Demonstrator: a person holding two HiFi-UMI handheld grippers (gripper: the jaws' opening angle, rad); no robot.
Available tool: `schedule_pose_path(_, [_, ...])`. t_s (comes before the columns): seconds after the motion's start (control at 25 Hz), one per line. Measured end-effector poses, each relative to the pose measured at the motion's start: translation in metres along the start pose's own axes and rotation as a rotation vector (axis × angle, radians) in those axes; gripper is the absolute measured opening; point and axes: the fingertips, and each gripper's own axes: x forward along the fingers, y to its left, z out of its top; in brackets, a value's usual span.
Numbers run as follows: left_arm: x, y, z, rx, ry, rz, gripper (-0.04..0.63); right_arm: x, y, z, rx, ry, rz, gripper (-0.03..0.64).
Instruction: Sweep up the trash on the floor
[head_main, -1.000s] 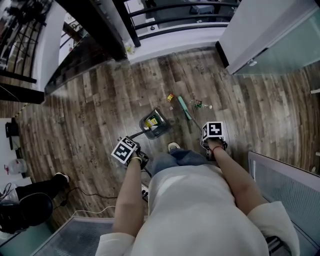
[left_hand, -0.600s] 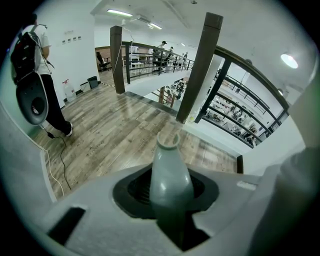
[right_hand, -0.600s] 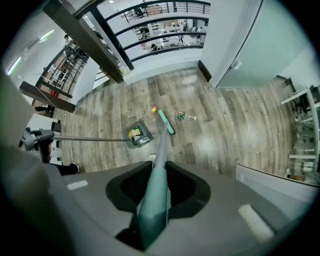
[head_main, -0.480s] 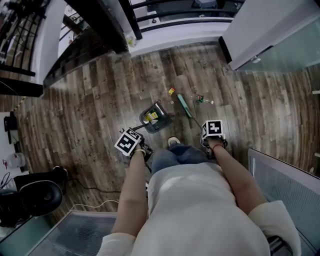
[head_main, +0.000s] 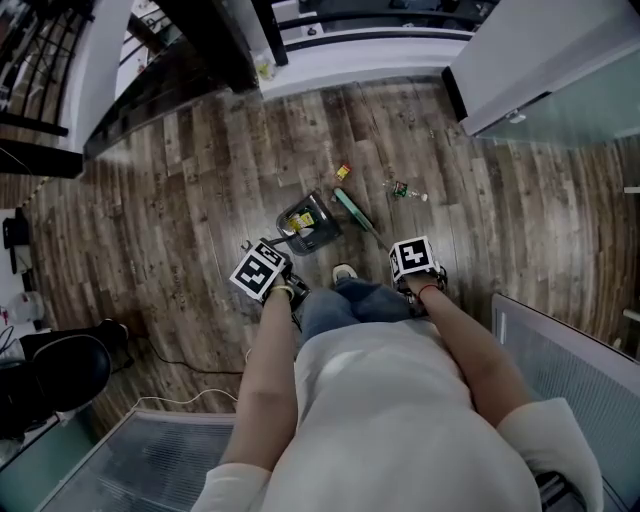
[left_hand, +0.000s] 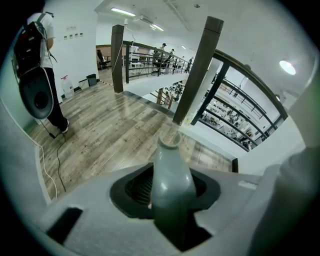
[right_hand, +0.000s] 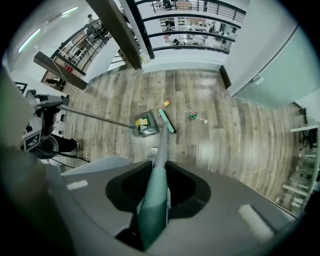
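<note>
Firmly, my left claw (left_hand: 168, 200) clamps the grey plastic dustpan handle (left_hand: 169, 165); my right claw (right_hand: 154, 200) clamps the green broom handle (right_hand: 160, 160).

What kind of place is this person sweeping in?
Probably an upper-floor walkway or mezzanine in an office or lab building. It has a wood-plank floor, a dark railing overlooking a lower level, and a frosted glass partition.
</note>
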Motion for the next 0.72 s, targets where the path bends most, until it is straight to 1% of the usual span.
schedule_pose_path(0.2, [0.000,0.000,0.001,-0.006,0.000,-0.019,0.137,0.001,0.010,-0.006,-0.028,0.016,0.015,0.097])
schedule_pose_path(0.52, [0.001,0.001,0.000,-0.007,0.002,-0.027,0.138,0.003,0.029,-0.015,-0.110,0.052,0.036,0.097])
schedule_pose_path(0.72, [-0.001,0.003,-0.002,-0.004,0.004,-0.030,0.138,0.002,0.035,-0.018,-0.115,0.059,0.052,0.097])
